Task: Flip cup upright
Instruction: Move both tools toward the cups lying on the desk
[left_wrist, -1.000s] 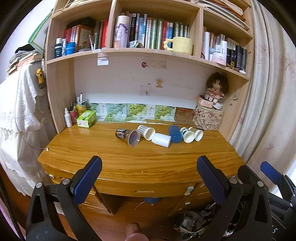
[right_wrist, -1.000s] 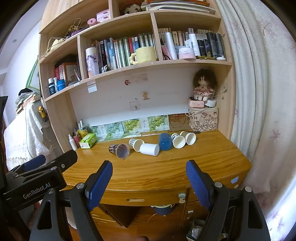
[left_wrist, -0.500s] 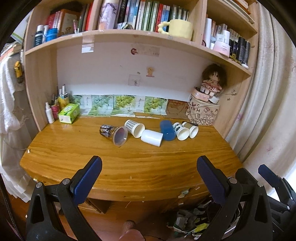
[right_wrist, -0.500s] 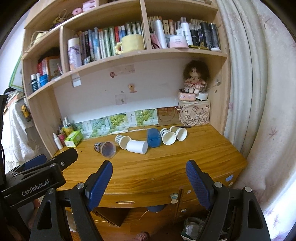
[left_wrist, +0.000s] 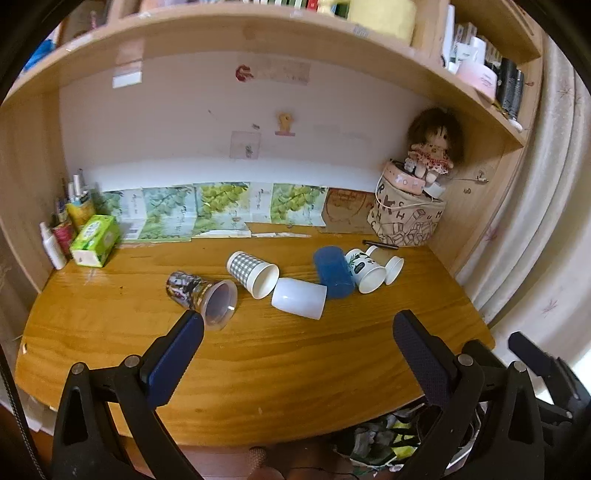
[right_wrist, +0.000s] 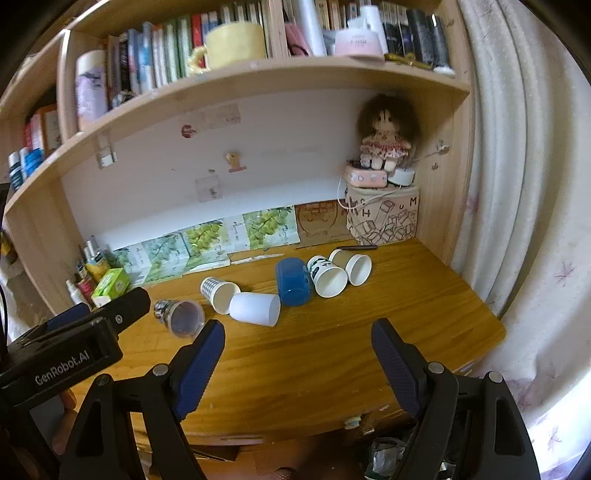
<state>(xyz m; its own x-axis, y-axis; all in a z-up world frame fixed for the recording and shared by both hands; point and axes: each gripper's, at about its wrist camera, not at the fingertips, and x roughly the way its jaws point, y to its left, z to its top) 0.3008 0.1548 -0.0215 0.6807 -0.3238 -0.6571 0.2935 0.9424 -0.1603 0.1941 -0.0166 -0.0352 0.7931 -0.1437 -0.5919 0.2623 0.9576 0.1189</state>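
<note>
Several cups lie on their sides in a row on the wooden desk (left_wrist: 295, 362). From the left: a patterned clear plastic cup (left_wrist: 201, 295) (right_wrist: 179, 314), a checked paper cup (left_wrist: 253, 273) (right_wrist: 218, 291), a plain white cup (left_wrist: 299, 297) (right_wrist: 255, 308), a blue cup (left_wrist: 332, 271) (right_wrist: 292, 280), a white cup with dark print (left_wrist: 364, 269) (right_wrist: 327, 277) and a small white cup (left_wrist: 389, 264) (right_wrist: 352, 266). My left gripper (left_wrist: 295, 336) is open and empty above the desk's front. My right gripper (right_wrist: 297, 347) is open and empty; the left gripper's body (right_wrist: 74, 343) shows at its left.
A green box (left_wrist: 95, 240) and small bottles (left_wrist: 55, 240) stand at the back left. A printed box (left_wrist: 406, 218) with a doll (left_wrist: 432, 151) on top stands at the back right. A shelf (right_wrist: 258, 85) overhangs the desk. A curtain (right_wrist: 517, 184) hangs at the right.
Both grippers have moved forward and closer to the desk; the cups now look larger and nearer. The cups have not moved. Both grippers stay open.
</note>
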